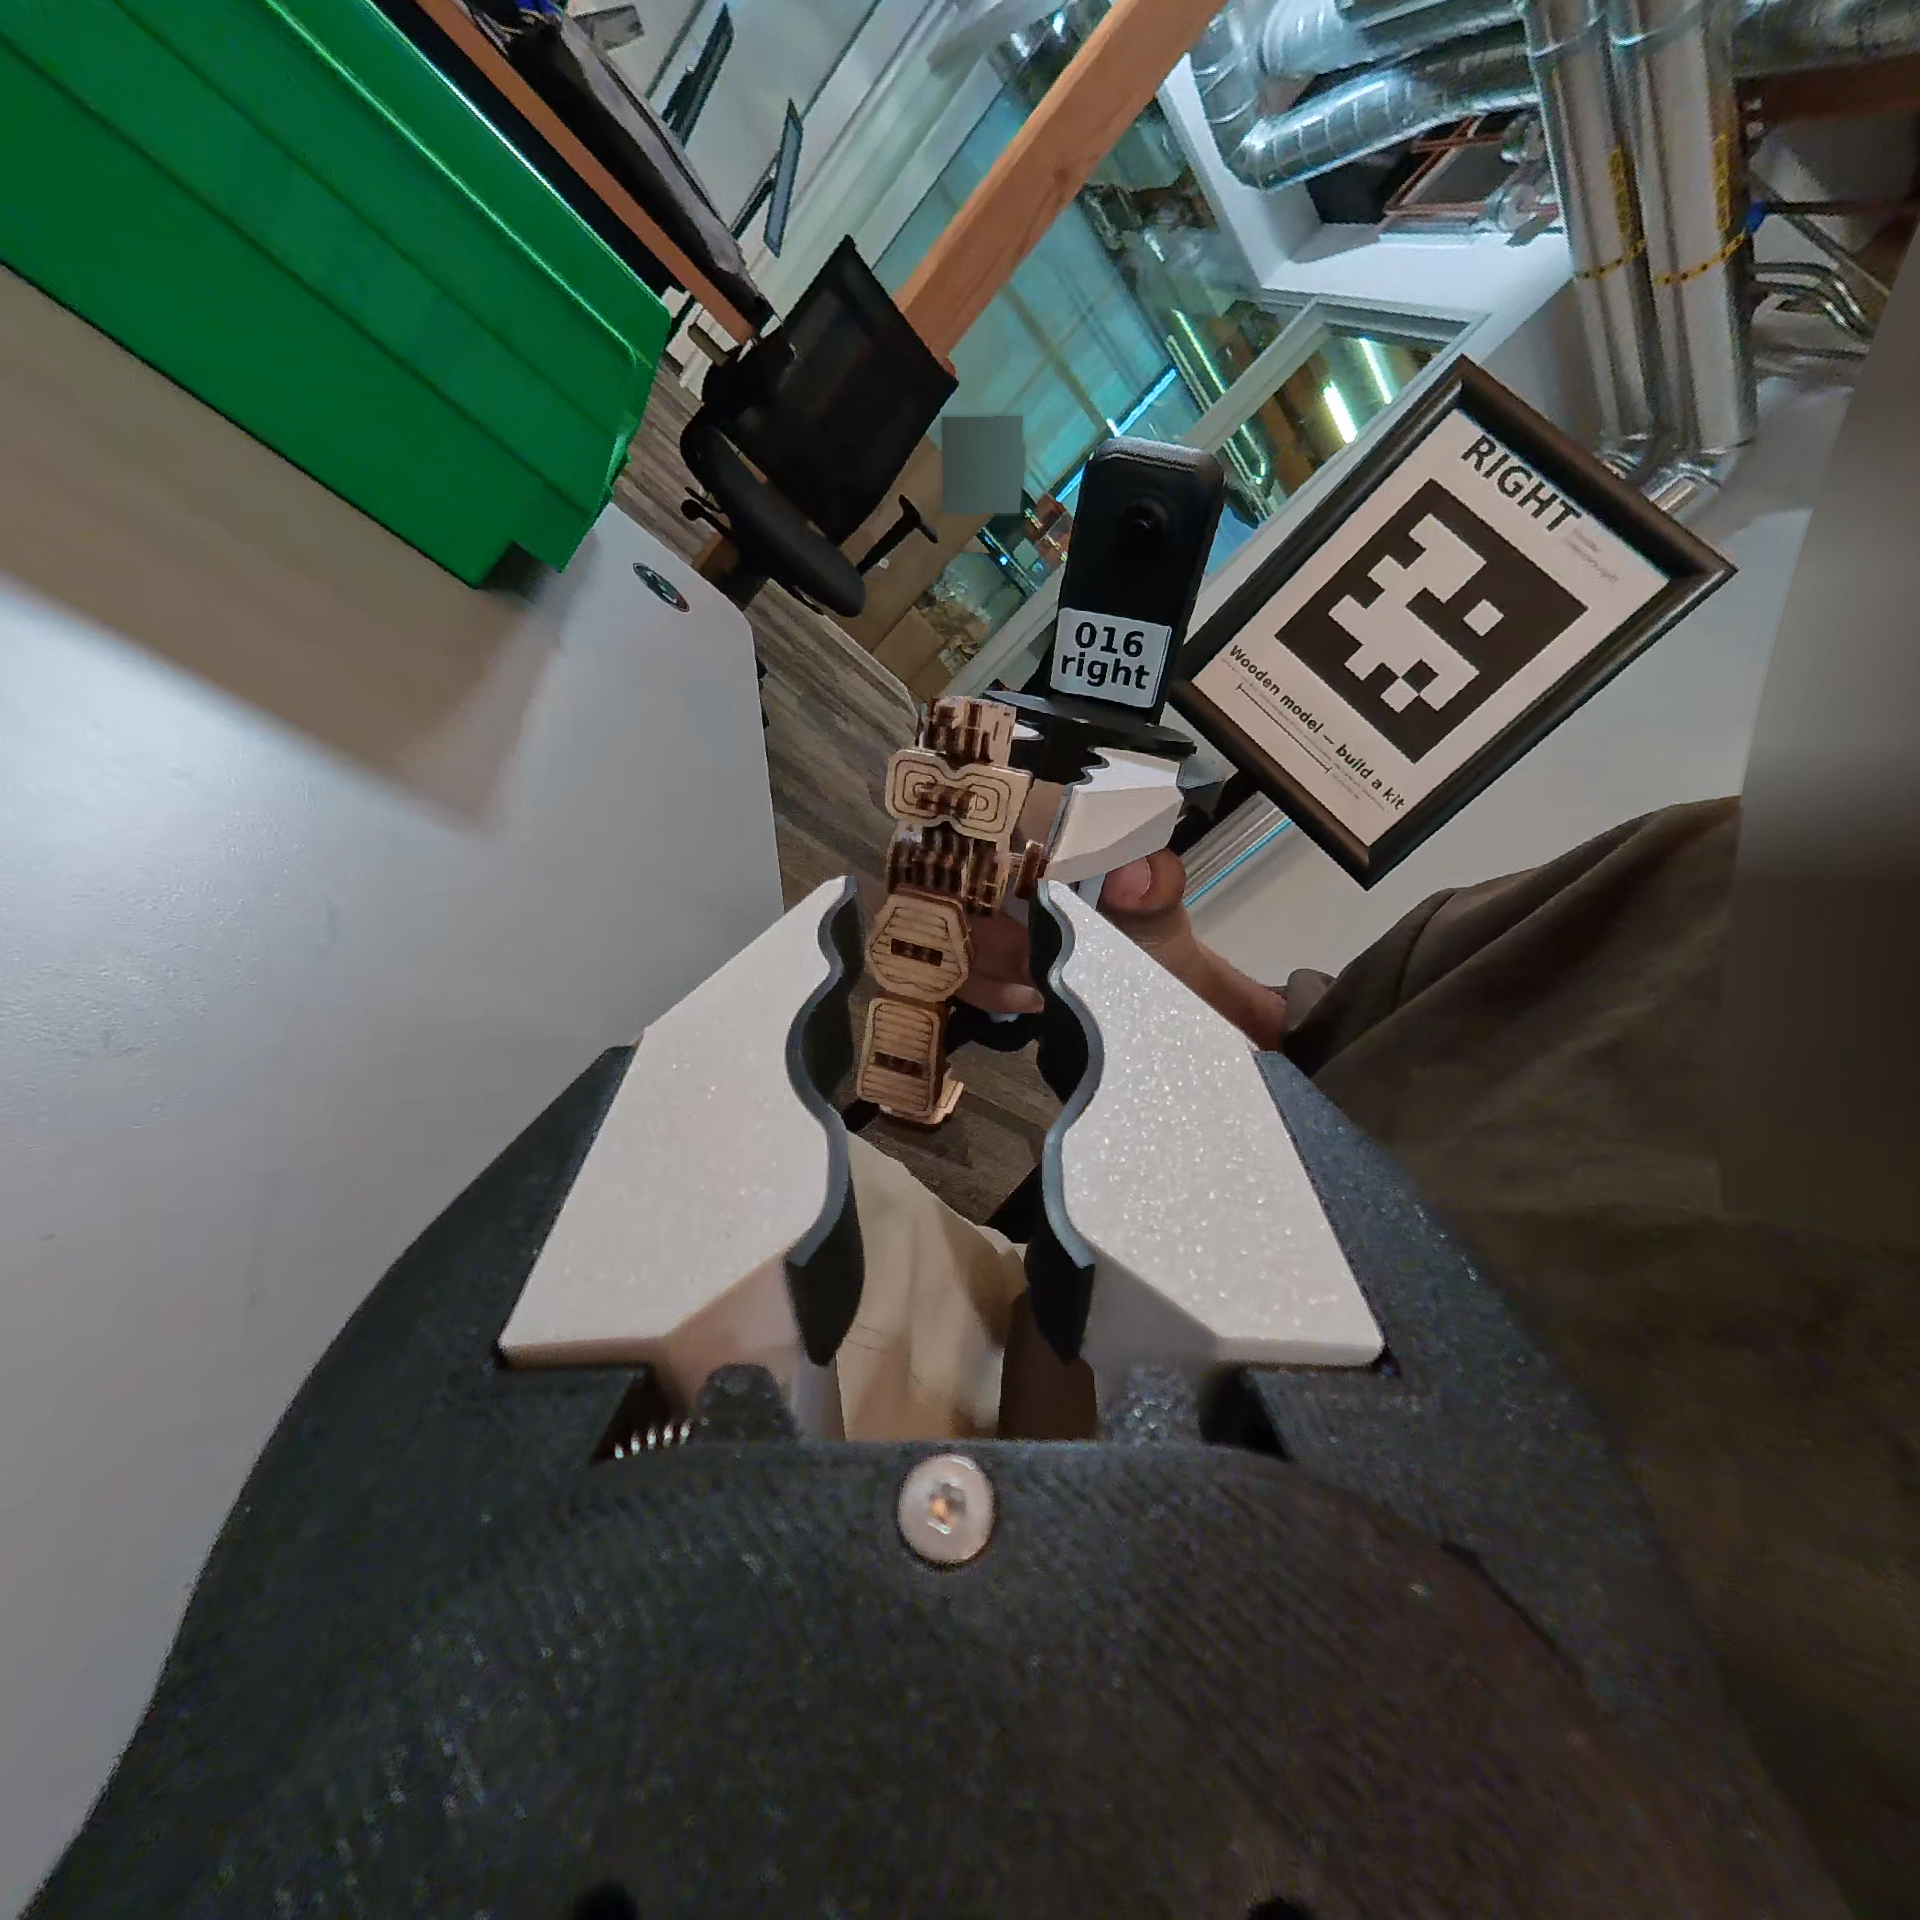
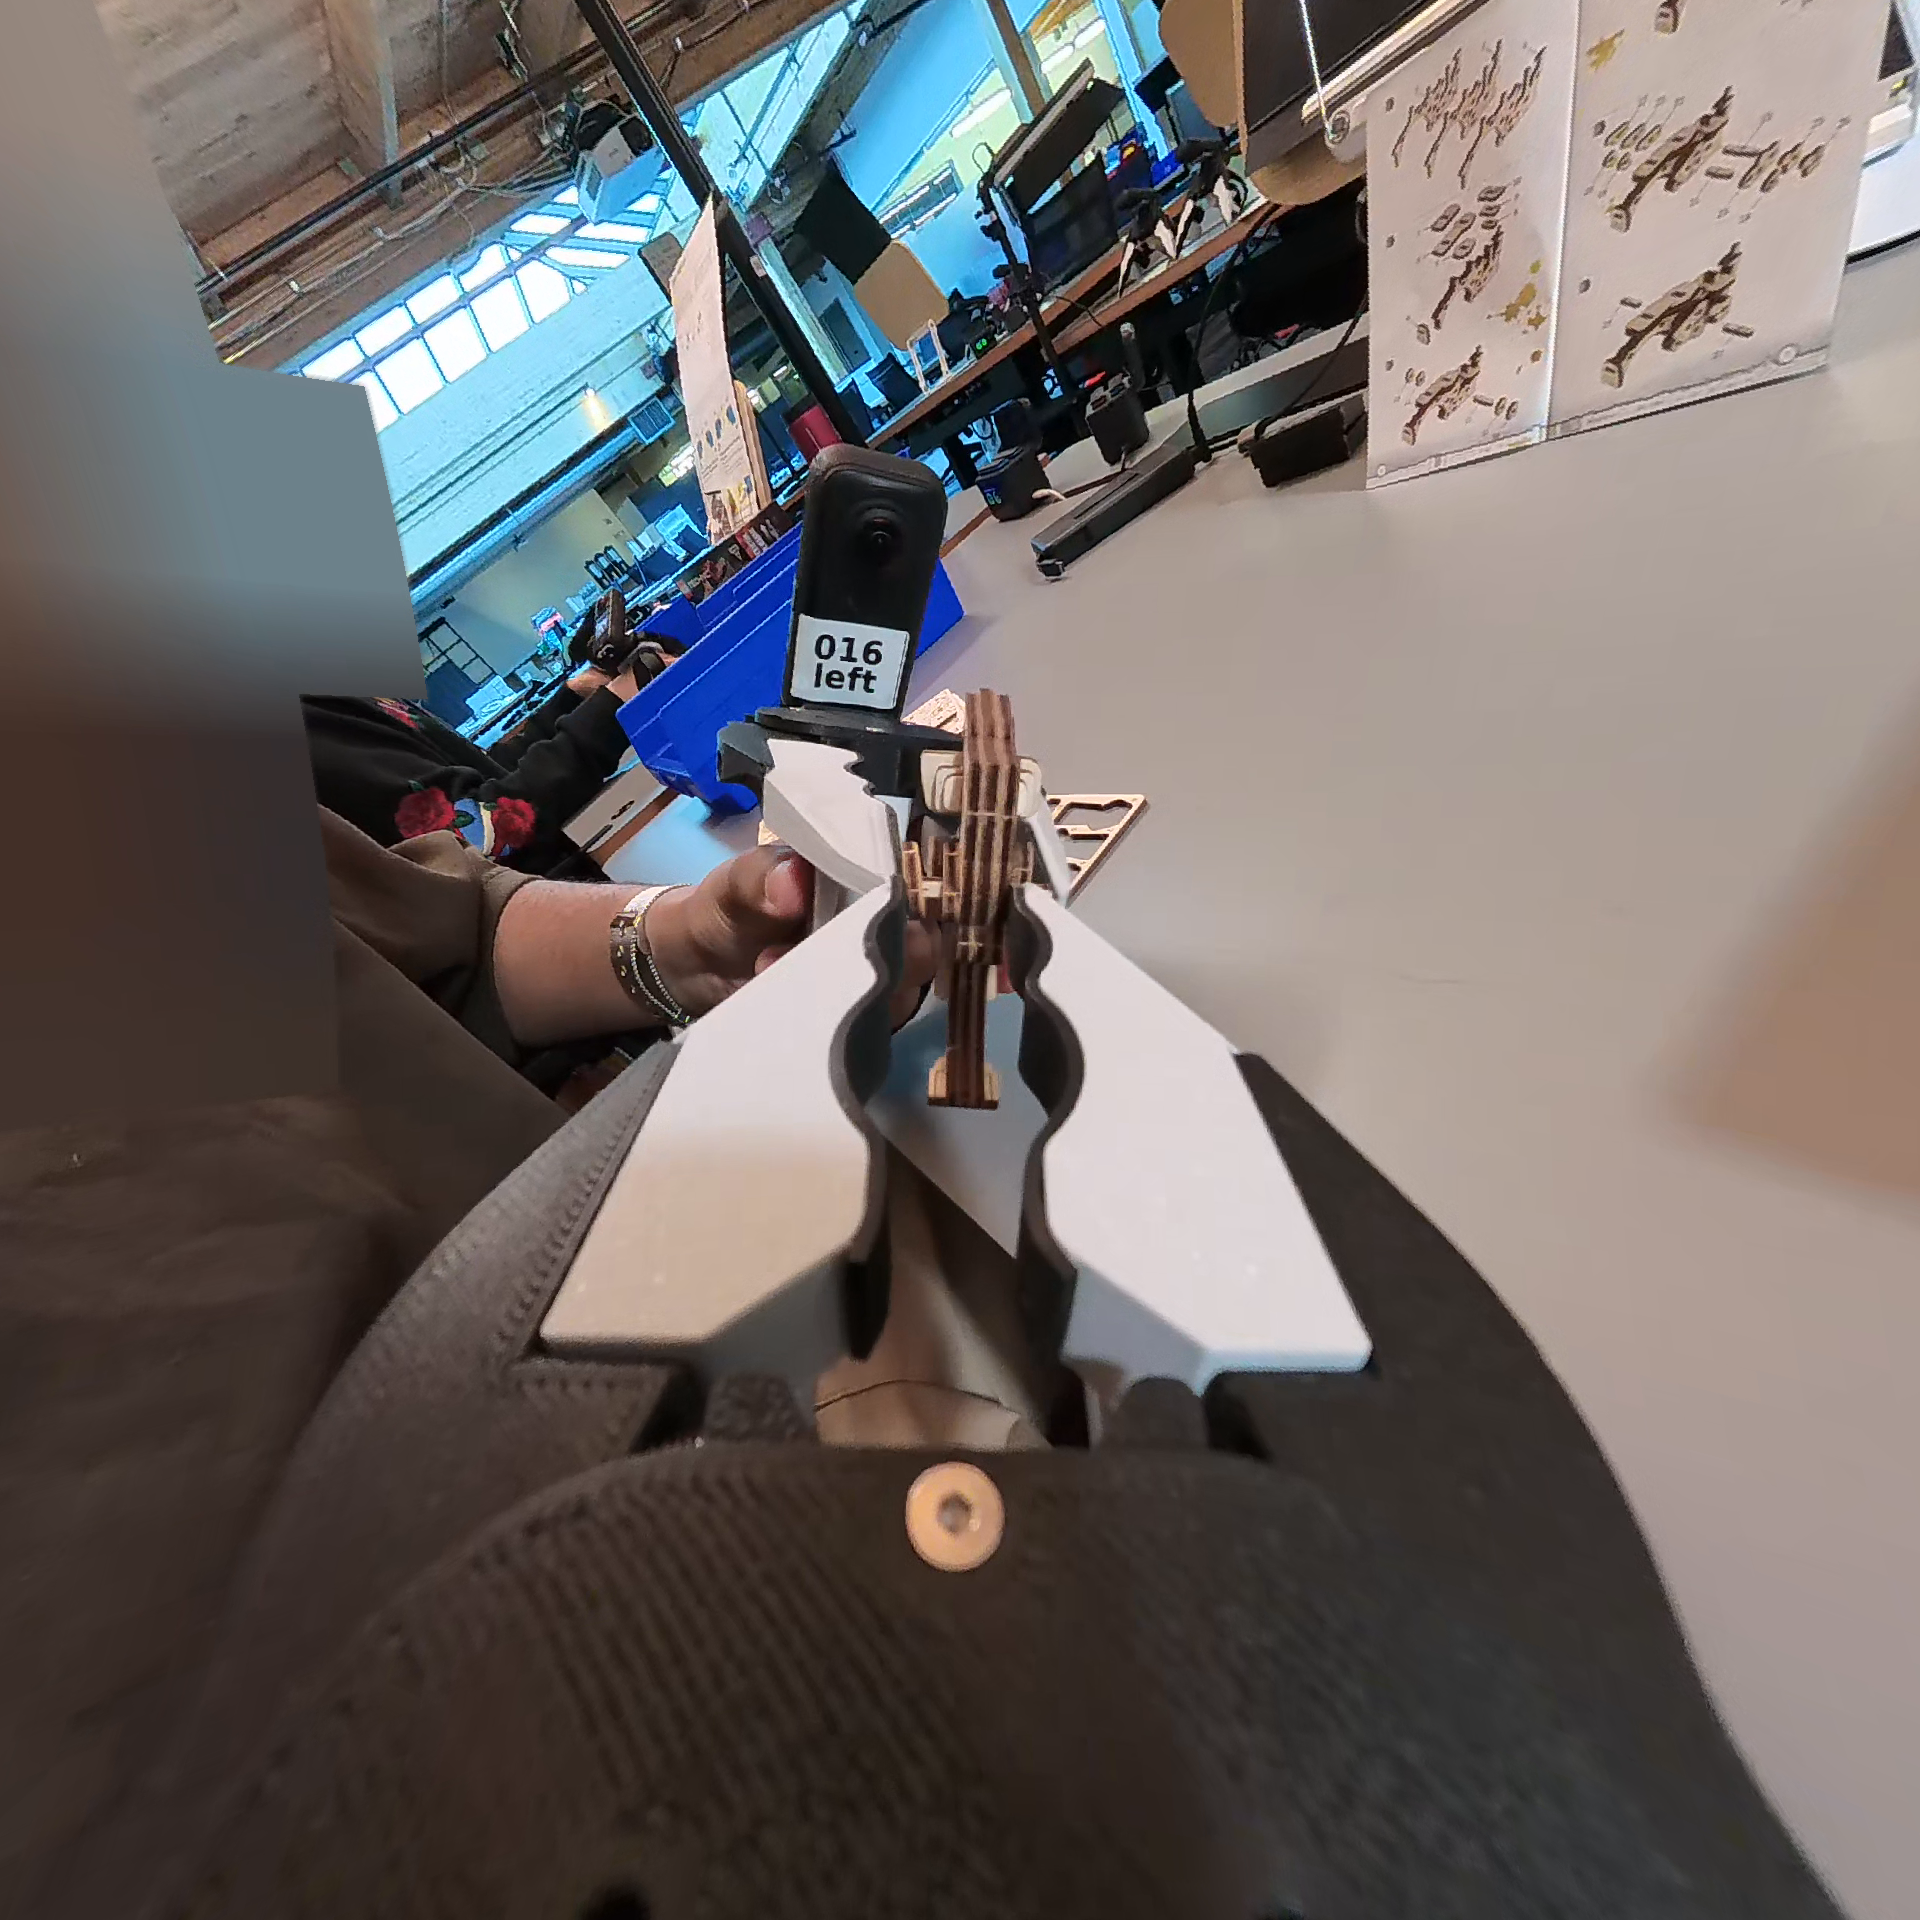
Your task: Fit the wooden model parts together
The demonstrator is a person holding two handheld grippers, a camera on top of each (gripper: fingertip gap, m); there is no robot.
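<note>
A layered wooden model (image 1: 920, 935) of stacked laser-cut plates is held up in the air between both grippers. My left gripper (image 1: 948, 899) is closed on its middle, with the lower end hanging free between the fingers. The right gripper's white finger (image 1: 1122, 800) meets the model's upper part from the far side. In the right wrist view the model (image 2: 971, 894) shows edge-on, and my right gripper (image 2: 958, 912) is closed on it at the tips. The left gripper's white finger (image 2: 831, 821) holds it from the opposite side. A person's hand (image 2: 727, 935) grips the left tool.
Green bins (image 1: 312, 260) stand on the white table (image 1: 260, 883) at left, beside a framed marker sign (image 1: 1455, 623) and an office chair (image 1: 821, 447). On the grey table (image 2: 1455, 935) are a wooden parts sheet (image 2: 1101, 821), a blue bin (image 2: 748, 665) and instruction sheets (image 2: 1600, 208). My left and right fingertips are right by each other.
</note>
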